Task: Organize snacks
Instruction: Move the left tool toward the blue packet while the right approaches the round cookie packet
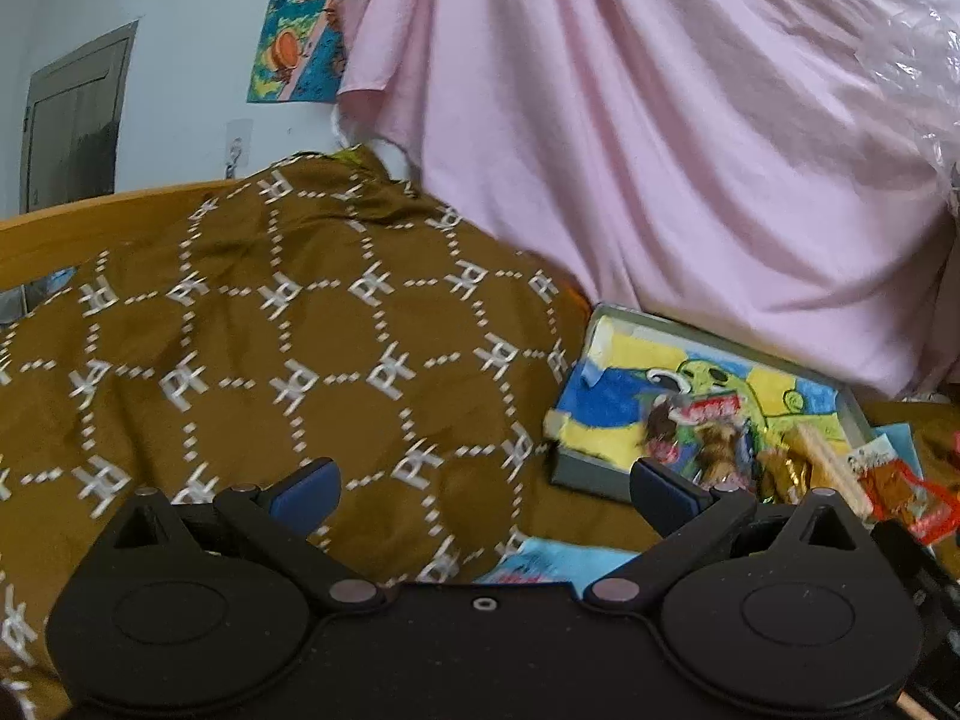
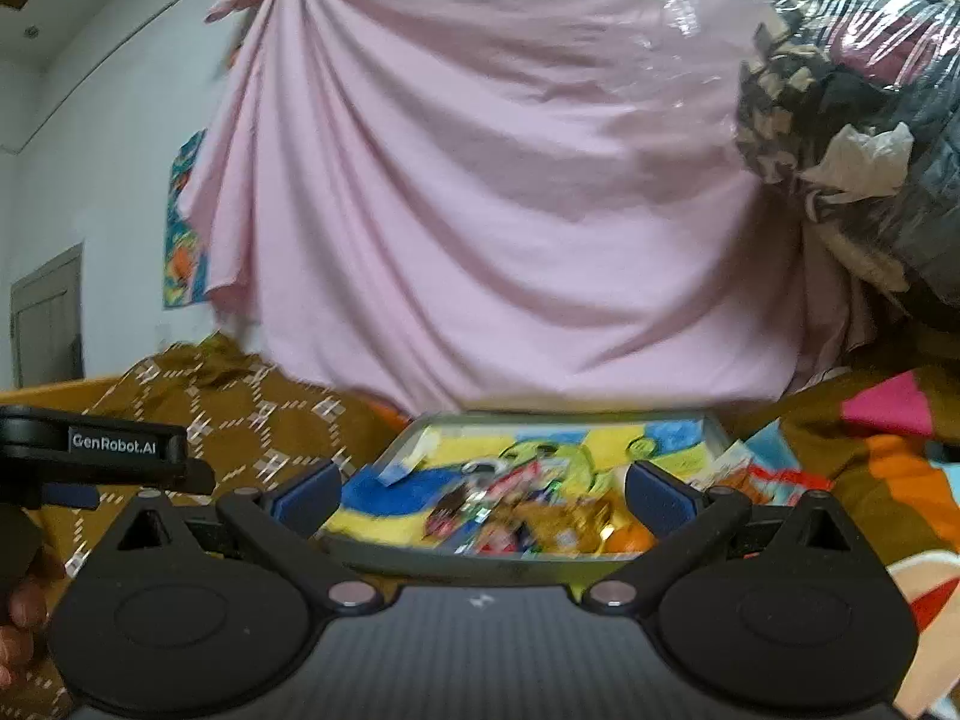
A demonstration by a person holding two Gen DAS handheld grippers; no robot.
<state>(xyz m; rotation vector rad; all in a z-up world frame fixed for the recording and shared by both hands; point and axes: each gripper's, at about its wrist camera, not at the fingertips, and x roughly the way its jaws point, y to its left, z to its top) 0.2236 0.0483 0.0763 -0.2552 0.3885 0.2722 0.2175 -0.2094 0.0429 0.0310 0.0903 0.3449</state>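
1. A shallow grey tray [image 2: 384,450], lined with a bright blue, yellow and green drawing, was seen lying on a brown patterned blanket [image 1: 240,330]; it is taken as the landmark here.
2. The snacks [image 2: 516,516] were found heaped in the near right part of the tray, blurred: red, brown and gold wrappers could be made out, but single items could not be told apart.
3. A few more wrappers [image 1: 900,498] were seen spilled just beyond the tray's right edge, on the bedding.
4. The right gripper [image 2: 480,492] was held just in front of the tray's near rim, its jaws spread wide with nothing pressed between them; the snack heap was seen through the gap.
5. The left gripper [image 1: 486,486] was held to the left of the tray, over the blanket, its jaws likewise spread wide and empty.
6. Part of the left gripper's black body was also seen at the left edge of the right wrist view, left of the tray.
7. A pink sheet [image 2: 480,180] was hung close behind the tray.
8. A clear plastic bag of dark clothes [image 2: 852,120] was seen above and to the right of the tray.
9. A colourful poster [image 1: 300,30] was seen on the wall, above and to the left of the tray.
10. A light blue paper [image 1: 564,558] was seen lying on the blanket, near the tray's front left corner.
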